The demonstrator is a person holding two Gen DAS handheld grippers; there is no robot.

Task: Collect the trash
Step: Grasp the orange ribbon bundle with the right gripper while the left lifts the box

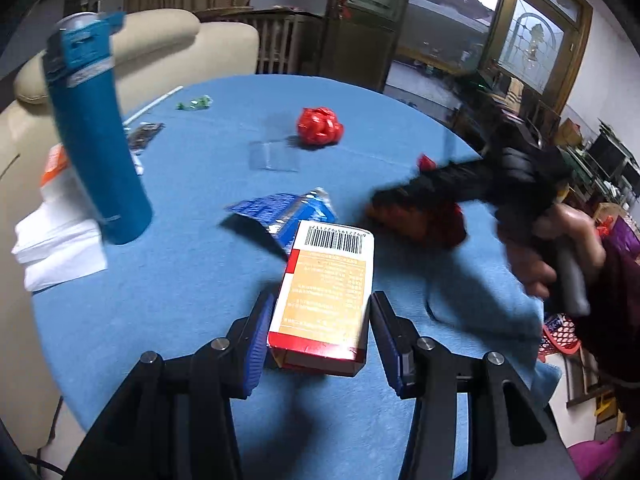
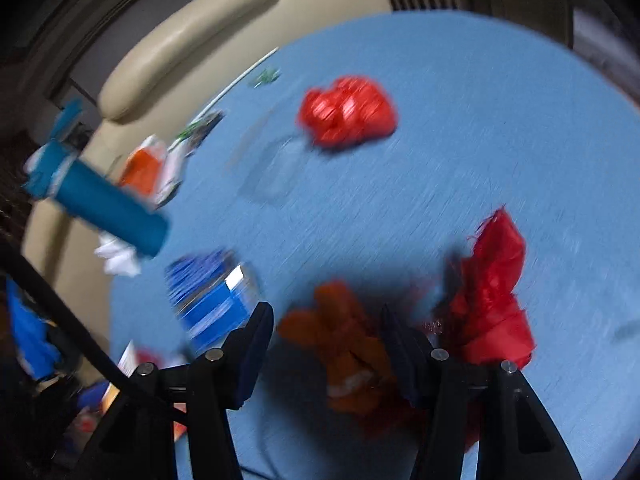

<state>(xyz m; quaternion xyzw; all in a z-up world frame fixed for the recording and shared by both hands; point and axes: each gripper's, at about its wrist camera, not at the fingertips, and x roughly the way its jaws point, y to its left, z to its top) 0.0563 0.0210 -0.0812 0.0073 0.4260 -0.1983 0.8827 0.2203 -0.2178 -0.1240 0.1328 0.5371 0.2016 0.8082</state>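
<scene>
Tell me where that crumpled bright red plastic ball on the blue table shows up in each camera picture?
Left wrist view: the crumpled red plastic ball lies upper centre, far across the blue tablecloth, beyond a clear plastic sleeve.
Right wrist view: the same ball sits upper centre, blurred, right of that sleeve.
Shared landmark: the teal bottle, at the left of both views.

Blue cloth [image 1: 208,280] over the round table. Teal bottle [image 1: 96,148] at left. Red-and-orange carton [image 1: 326,300] near, black barcode on white at its far end. Shiny blue wrapper [image 1: 280,216] just beyond. Crumpled red bag [image 1: 320,126] farther off. Cream sofa [image 1: 168,44] far left.
</scene>
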